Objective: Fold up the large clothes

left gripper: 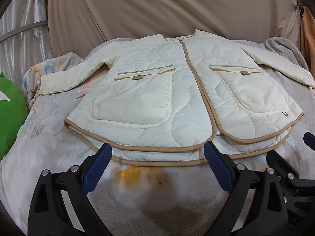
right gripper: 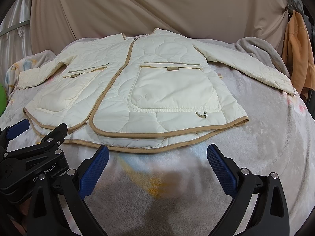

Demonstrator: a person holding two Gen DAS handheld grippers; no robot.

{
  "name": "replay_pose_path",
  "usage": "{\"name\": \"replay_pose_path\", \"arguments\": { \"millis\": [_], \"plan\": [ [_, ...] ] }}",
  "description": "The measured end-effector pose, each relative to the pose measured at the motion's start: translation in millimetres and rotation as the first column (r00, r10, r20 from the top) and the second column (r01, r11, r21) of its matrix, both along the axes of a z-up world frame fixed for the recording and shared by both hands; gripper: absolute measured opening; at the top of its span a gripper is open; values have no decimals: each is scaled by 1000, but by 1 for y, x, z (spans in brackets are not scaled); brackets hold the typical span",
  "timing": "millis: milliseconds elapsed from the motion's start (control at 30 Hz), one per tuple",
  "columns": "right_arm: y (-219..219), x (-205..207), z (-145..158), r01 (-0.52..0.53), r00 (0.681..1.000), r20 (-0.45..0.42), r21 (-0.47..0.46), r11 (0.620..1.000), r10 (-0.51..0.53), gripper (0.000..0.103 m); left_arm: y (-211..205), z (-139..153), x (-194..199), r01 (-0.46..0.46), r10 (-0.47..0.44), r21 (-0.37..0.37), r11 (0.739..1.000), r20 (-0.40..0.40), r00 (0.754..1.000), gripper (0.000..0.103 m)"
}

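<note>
Across the middle of the bed (left gripper: 49, 147), on a pale grey fleece blanket, a cream quilted jacket (left gripper: 157, 82) lies face up, zipped, collar toward the far edge and hem toward the near edge. Both sleeves are spread outward: one (left gripper: 72, 78) toward the bed's left edge near a green cushion (left gripper: 9, 114), the other (right gripper: 246, 66) toward the right edge, where an orange garment (right gripper: 297, 55) hangs beyond the bed. Left gripper (left gripper: 157, 153) hovers just above the near hem, jaws spread wide, holding nothing. Right gripper (right gripper: 157, 155) is beside it, also wide open and empty, a little short of the hem. No fold made yet; judged as the start of the task. Step in hand: likely the first grasp for bringing a sleeve or side panel inward over the body. Notes for doing it well: the quilting is thick and springy, so bite a full layer of fabric, not the tan binding (left gripper: 149, 149) alone, which may slip out. The back hem hangs lower than the front, so take both layers together, else the front panel will slide. Take one point near the shoulder and one at the hem on the same side, lift low, and lay over along a line parallel to the zip (left gripper: 194, 72). The blanket beneath is soft and may be pinched by mistake; keep the lower finger sliding on top of it.
</note>
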State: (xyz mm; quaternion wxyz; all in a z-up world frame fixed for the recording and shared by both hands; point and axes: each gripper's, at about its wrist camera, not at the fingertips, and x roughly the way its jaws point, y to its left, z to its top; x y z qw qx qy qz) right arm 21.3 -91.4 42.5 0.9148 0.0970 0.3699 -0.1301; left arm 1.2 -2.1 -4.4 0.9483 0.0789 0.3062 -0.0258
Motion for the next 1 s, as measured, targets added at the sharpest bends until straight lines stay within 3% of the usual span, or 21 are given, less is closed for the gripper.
{"name": "replay_pose_path", "arguments": {
  "millis": [267, 400, 500, 633, 800, 1000],
  "plan": [
    [-2, 2, -2, -31, 999, -9, 33, 999, 31, 98, 5, 2, 1, 18, -19, -28, 999, -19, 1000, 94],
    [-28, 5, 10, -48, 999, -5, 69, 996, 48, 98, 20, 13, 4, 35, -35, -35, 999, -12, 999, 97],
    [-83, 9, 23, -21, 1000, 16, 110, 994, 19, 98, 40, 28, 19, 51, -53, -57, 997, -29, 998, 98],
    [-206, 14, 16, 162, 985, 31, 133, 978, -168, 98, 70, 40, 51, 8, -12, -81, 997, -42, 999, 98],
    [-358, 15, -16, 410, 909, -3, 185, 893, -417, 98, 101, 47, 96, -21, 12, -136, 990, -71, 997, 98],
    [-480, 15, -52, 596, 782, -45, 349, 723, -622, 96, 114, 49, 139, -63, 48, -170, 984, -88, 995, 98]
  ]
}}
